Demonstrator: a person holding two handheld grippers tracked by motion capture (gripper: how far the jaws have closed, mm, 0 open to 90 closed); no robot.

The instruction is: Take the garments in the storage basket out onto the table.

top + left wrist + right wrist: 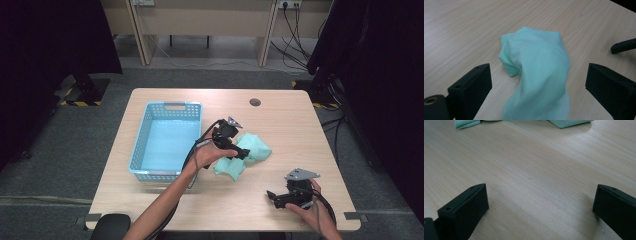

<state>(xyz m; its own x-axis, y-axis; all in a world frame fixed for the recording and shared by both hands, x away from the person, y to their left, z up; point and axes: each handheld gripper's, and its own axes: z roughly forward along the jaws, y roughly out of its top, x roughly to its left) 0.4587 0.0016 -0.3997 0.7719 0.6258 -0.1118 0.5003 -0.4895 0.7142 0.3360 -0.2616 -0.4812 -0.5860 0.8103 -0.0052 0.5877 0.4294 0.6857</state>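
Observation:
A crumpled mint-green cloth (254, 146) lies on the wooden table (280, 125), right of a light blue basket (141, 135). My left gripper (244, 153) is at the cloth's left side. In the left gripper view the cloth (536, 65) rises in a heap between the two wide-apart jaws, and the left gripper (540, 75) is open. My right gripper (272, 196) rests low near the table's front right, open, with bare wood between its jaws (540, 195). Edges of the cloth (567, 122) show at the top of the right gripper view.
The blue basket holds nothing that I can see. A round cable hole (255, 102) sits at the table's far side. A jaw of the right gripper (624, 45) shows at the right edge of the left gripper view. Dark curtains stand on both sides.

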